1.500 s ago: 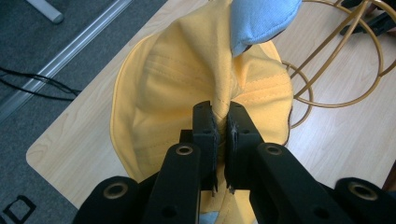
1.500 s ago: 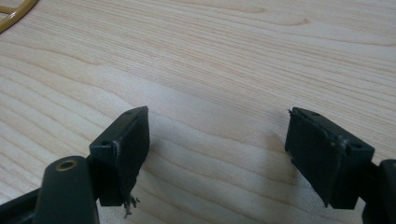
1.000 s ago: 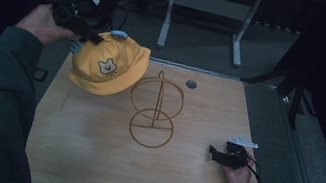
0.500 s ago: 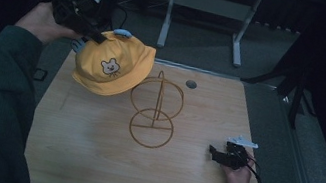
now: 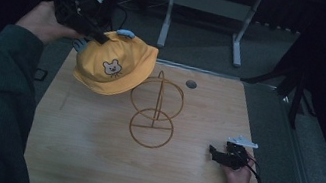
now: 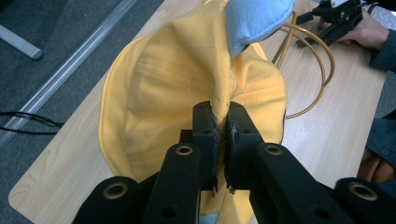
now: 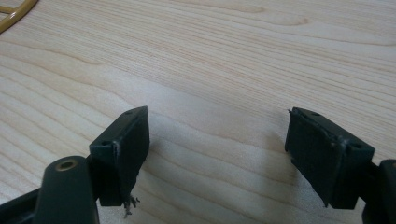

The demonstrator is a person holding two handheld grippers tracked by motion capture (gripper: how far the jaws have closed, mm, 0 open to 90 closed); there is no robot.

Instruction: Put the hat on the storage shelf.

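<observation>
Yellow hat pinched aloft at upper left, wire stand waiting mid-frame.

Nearest, the right gripper (image 5: pixel 221 156) rests at lower right on the bench (image 5: pixel 88 159), jaws wide and empty. Farther up, one wire stand (image 5: pixel 155 112); the one yellow hat (image 5: pixel 114 67) hangs beside it, a fold of brim clamped in the left gripper (image 6: pixel 223 128). Judged risks: so thin a pinch could slip, or the sagging hat could snag a ring and tip the light stand.

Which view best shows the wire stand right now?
The high view: the whole stand shows, upright on the table beside the yellow hat. The left gripper view catches its rings behind the hat; the right gripper view just a sliver at the top-left corner.
</observation>
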